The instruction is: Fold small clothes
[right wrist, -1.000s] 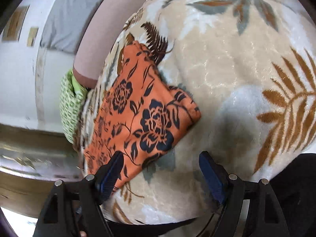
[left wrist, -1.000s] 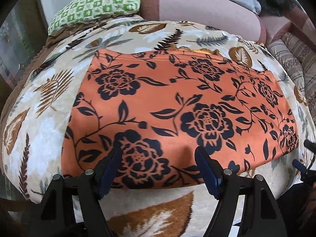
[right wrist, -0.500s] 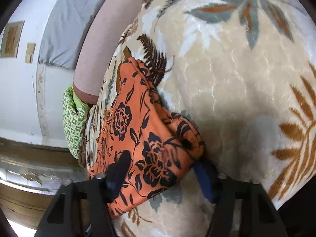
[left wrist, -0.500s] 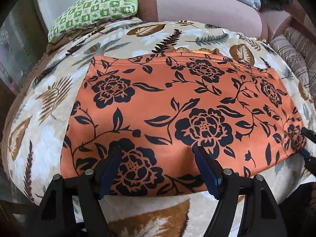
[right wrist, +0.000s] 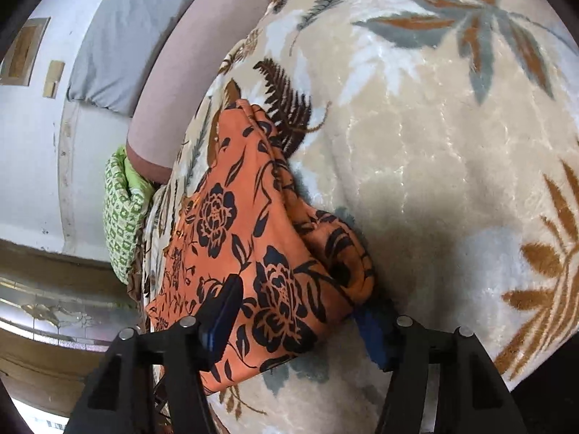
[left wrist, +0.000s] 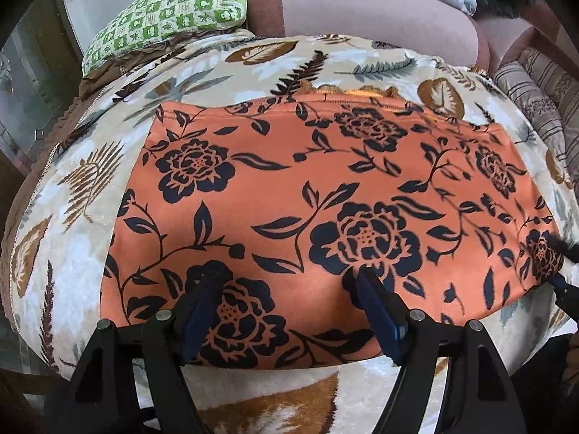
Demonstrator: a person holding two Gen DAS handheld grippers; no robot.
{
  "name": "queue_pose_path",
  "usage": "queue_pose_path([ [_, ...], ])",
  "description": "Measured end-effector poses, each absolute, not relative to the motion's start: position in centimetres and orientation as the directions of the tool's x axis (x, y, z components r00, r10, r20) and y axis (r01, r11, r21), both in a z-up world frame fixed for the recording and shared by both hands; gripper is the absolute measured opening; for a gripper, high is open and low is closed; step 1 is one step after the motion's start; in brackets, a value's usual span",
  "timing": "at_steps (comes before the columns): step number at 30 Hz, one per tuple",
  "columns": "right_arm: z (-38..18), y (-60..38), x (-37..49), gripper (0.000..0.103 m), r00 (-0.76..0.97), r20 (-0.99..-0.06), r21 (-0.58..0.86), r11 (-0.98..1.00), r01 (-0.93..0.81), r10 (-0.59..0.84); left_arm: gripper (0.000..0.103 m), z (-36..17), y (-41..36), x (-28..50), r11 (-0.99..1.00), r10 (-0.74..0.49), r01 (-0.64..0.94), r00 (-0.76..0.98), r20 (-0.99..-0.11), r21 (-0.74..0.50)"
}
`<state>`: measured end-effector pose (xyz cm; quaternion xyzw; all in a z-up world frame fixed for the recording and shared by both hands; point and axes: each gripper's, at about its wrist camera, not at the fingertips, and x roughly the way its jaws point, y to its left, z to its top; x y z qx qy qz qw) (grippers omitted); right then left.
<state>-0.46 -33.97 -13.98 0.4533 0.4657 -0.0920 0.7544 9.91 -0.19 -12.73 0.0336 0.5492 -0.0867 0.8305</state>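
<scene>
1. The right tongs [right wrist: 293,322] have just been closing, and the corner of the orange floral garment [right wrist: 253,238] now sits bunched between their blue pads. One pad lies over the cloth and the other is tucked under its edge, so I judge them to be pinching that corner.
2. The left tongs [left wrist: 286,307] stand spread over the garment's [left wrist: 307,217] near hem. The pads rest on or just above the cloth, and nothing is squeezed between them.
3. The garment lies spread on the leaf-patterned blanket [left wrist: 72,217], its near hem by the left tongs and its right corner in the right tongs.
4. Risk: the right pinch looks to have gathered several layers in a lump. If it has caught only the top layer, a lift would peel the layers apart and skew the fold.
5. Risk: the lower right pad is pressed into the plush blanket [right wrist: 452,144] and might nip the pile along with the cloth, which would drag the blanket up.
6. Risk: if the left tongs close without getting under the hem, they would pucker the cloth rather than grip it. One corner would then rise alone and wrinkle the panel.
7. The left view shows the whole garment, flat and smooth, with the green checked pillow [left wrist: 166,14] beyond it. It shows only a sliver of the right tongs at its right edge.
8. The right view shows the bunched corner and the lower pad beneath it, which the left view cannot show. It does not show the left tongs at all.
</scene>
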Motion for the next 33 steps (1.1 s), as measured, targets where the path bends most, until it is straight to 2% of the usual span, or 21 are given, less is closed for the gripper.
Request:
queue_pose_path([
  [1,-14.0,-34.0,-0.4,0.028,0.537,-0.797,0.583,0.582,0.567,0.275,0.076,-12.6,-0.1,10.0,0.983,-0.111,0.180,0.386,-0.916,-0.044],
  [3,-14.3,-34.2,-0.5,0.028,0.525,-0.805,0.574,0.588,0.570,0.276,0.076,-12.7,-0.5,10.1,0.981,-0.117,0.190,0.389,-0.914,-0.044],
  [6,-14.7,-34.2,-0.6,0.029,0.520,-0.810,0.569,0.579,0.584,0.271,0.078,-14.8,-1.8,10.4,0.969,-0.050,0.243,0.350,-0.936,0.039],
  [8,-14.8,-34.3,-0.6,0.034,0.525,-0.805,0.578,0.558,0.595,0.275,0.081,-15.4,-2.5,10.2,0.959,-0.006,0.265,0.379,-0.925,0.103],
  [9,-14.8,-34.4,-0.6,0.036,0.535,-0.797,0.591,0.545,0.595,0.281,0.080,-15.0,-2.6,10.1,0.958,-0.009,0.267,0.383,-0.924,0.101],
  [11,-14.7,-34.3,-0.5,0.049,0.548,-0.783,0.608,0.542,0.580,0.293,0.080,-14.3,-2.3,10.1,0.964,-0.071,0.265,0.375,-0.924,0.033],
  [13,-14.5,-34.0,0.0,0.048,0.528,-0.799,0.582,0.588,0.562,0.286,0.080,-14.1,-2.2,10.1,0.965,-0.075,0.259,0.389,-0.918,0.031],
  [14,-14.4,-33.7,0.3,0.032,0.517,-0.811,0.563,0.608,0.559,0.275,0.080,-14.6,-2.4,10.2,0.963,-0.042,0.263,0.385,-0.922,0.066],
  [16,-14.4,-33.6,0.5,0.018,0.504,-0.822,0.544,0.630,0.555,0.266,0.085,-16.2,-2.9,10.3,0.953,-0.003,0.283,0.381,-0.925,0.113],
  [17,-14.1,-33.5,0.6,0.013,0.504,-0.824,0.537,0.640,0.550,0.259,0.092,-16.3,-3.1,10.2,0.945,0.023,0.289,0.403,-0.915,0.151],
  [19,-12.7,-32.7,1.2,0.011,0.508,-0.830,0.508,0.688,0.519,0.230,0.093,-16.5,-3.4,10.3,0.938,0.041,0.299,0.411,-0.911,0.177],
  [22,-9.1,-30.3,2.4,0.010,0.537,-0.825,0.452,0.774,0.444,0.173,0.093,-16.1,-2.4,10.9,0.953,-0.009,0.284,0.372,-0.928,0.105],
  [25,-5.2,-26.6,4.2,0.010,0.573,-0.804,0.408,0.848,0.338,0.159,0.087,-14.7,0.4,11.6,0.975,-0.102,0.221,0.347,-0.932,-0.024],
  [30,-0.5,-16.7,8.0,0.010,0.608,-0.760,0.375,0.919,0.119,0.232,0.086,-9.8,8.6,11.1,0.984,-0.171,0.035,0.449,-0.877,-0.174],
  [33,0.4,-10.5,9.4,0.010,0.598,-0.751,0.351,0.936,0.002,0.280,0.086,-7.2,14.6,10.0,0.968,-0.153,-0.091,0.525,-0.837,-0.234],
])
